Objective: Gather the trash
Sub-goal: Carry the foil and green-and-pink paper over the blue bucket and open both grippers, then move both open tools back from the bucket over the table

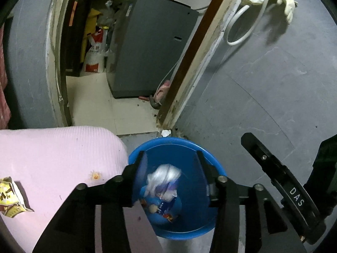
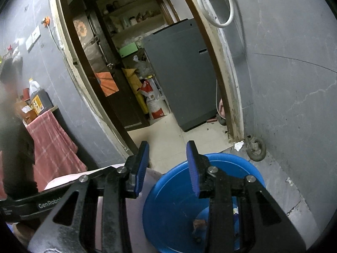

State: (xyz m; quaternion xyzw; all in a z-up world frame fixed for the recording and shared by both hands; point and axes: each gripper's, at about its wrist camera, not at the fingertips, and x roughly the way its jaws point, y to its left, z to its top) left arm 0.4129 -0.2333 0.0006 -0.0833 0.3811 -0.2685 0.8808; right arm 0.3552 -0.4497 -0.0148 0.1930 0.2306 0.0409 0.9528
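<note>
A round, smooth blue plastic basin [image 1: 208, 158] sits on the grey floor beside a ribbed pink mat [image 1: 52, 154]. Blurred, a crinkly white-and-blue wrapper [image 1: 165, 184] is in the basin, between the wide-open, empty left gripper [image 1: 170, 177]. The right gripper [image 2: 167, 166] gapes empty above the rim.

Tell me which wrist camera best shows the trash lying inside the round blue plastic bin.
The left wrist view: it looks straight down into the round blue plastic bin, between the open left gripper, onto the blurred white-and-blue wrapper. The right wrist view shows only scraps at the bin's bottom, partly hidden by the right gripper.
</note>
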